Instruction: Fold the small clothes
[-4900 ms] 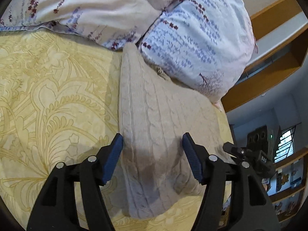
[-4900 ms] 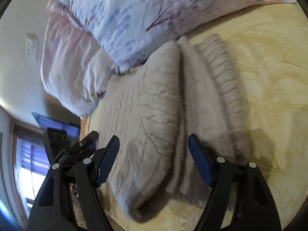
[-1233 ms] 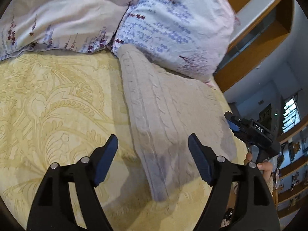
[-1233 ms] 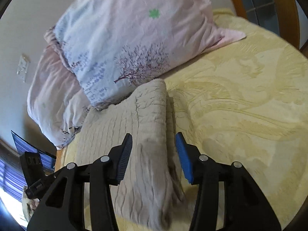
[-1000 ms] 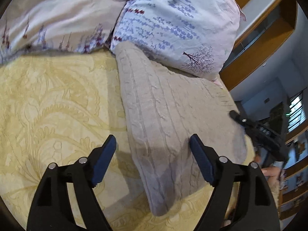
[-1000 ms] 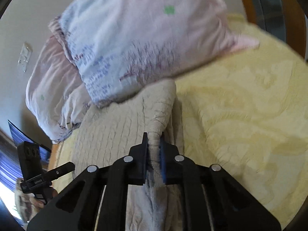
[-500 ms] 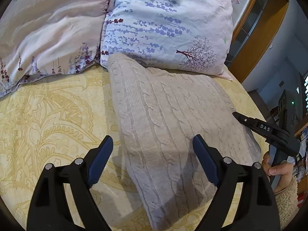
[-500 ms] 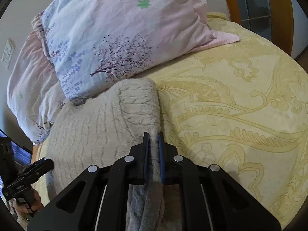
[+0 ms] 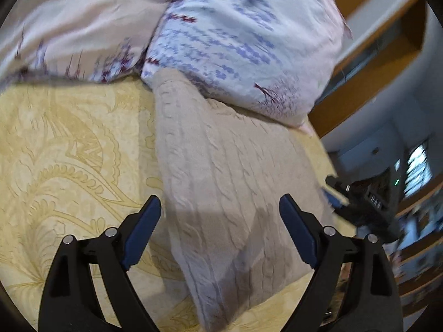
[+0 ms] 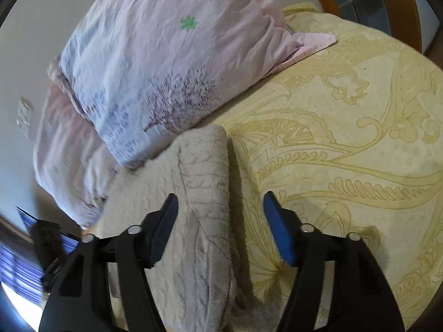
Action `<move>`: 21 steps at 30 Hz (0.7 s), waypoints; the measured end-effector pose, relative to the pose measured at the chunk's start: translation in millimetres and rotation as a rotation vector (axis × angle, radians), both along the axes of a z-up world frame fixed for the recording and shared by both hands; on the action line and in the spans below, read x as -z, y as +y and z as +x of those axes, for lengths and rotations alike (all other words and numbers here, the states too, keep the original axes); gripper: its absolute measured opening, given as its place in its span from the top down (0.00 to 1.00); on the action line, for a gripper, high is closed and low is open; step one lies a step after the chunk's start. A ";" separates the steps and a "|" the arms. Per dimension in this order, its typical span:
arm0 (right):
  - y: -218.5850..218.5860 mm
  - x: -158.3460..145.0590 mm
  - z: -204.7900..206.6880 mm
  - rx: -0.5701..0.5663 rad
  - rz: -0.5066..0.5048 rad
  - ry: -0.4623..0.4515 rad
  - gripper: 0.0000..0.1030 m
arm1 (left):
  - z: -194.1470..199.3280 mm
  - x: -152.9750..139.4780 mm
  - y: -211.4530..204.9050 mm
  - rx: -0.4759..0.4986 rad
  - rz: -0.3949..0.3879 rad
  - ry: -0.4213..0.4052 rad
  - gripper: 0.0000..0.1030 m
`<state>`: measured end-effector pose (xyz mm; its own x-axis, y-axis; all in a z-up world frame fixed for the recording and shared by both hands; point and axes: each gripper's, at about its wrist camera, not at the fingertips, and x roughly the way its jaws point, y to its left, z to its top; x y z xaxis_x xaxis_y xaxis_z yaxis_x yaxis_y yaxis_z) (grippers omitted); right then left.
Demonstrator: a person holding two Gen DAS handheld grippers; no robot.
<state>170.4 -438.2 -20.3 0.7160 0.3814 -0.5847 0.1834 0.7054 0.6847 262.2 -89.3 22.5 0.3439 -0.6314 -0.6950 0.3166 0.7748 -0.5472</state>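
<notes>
The beige cable-knit sweater (image 9: 227,182) lies folded into a long slab on the yellow patterned bedspread (image 9: 69,166), its far end tucked against the floral pillow (image 9: 243,41) and its near end pointing back toward both cameras — so its long axis runs almost straight away from the fingers in either view. The left gripper (image 9: 221,229) hovers with its jaws spread wide, holding nothing; the sweater's near end sits between its blue pads (image 9: 141,232), offset slightly to the right, with the left pad over bare bedspread beside the knit's left edge. The right gripper (image 10: 221,227) also stands open and empty, and here the relation is tighter: the thick rolled right edge of the sweater (image 10: 205,199) runs up between its fingers, the left pad (image 10: 163,229) over the knit and the right pad over the bedspread (image 10: 346,152). Judging from this, the right gripper is the better placed to take that long edge, while the left is set to take the near end — a lengthwise fold toward the pillow (image 10: 155,63) would call for both to lift the near end together. From the left wrist view the right gripper's body (image 9: 365,207) shows blurred at the sweater's right side, carrying pale lettering too smeared to read. No brand, label or legible writing appears on the sweater or the bedding.
</notes>
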 end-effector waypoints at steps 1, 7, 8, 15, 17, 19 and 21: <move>-2.5 2.4 2.5 -0.007 0.025 0.014 0.36 | 4.8 2.6 3.2 -0.008 -0.024 0.026 0.16; 1.0 16.8 20.4 -0.083 0.076 0.082 0.36 | 16.8 22.0 0.8 -0.003 -0.105 0.137 0.17; 4.2 18.4 23.2 -0.099 0.076 0.085 0.36 | 18.3 26.2 -1.2 0.003 -0.122 0.158 0.17; 27.5 27.4 33.4 -0.228 0.137 0.070 0.53 | 24.1 37.6 -5.3 0.007 -0.180 0.198 0.33; 32.9 30.4 32.4 -0.240 0.149 0.049 0.61 | 23.7 38.5 -3.7 0.000 -0.186 0.199 0.42; 34.7 30.2 28.9 -0.244 0.178 0.029 0.67 | 20.4 36.9 3.9 -0.003 -0.218 0.194 0.56; 37.9 24.7 23.7 -0.248 0.195 -0.001 0.69 | 16.6 31.8 9.1 0.003 -0.232 0.179 0.59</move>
<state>194.1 -400.4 -45.1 0.5879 0.6489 -0.4831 0.0218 0.5843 0.8113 278.7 -80.2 -9.3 0.2268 -0.7813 -0.5814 0.2015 0.6217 -0.7569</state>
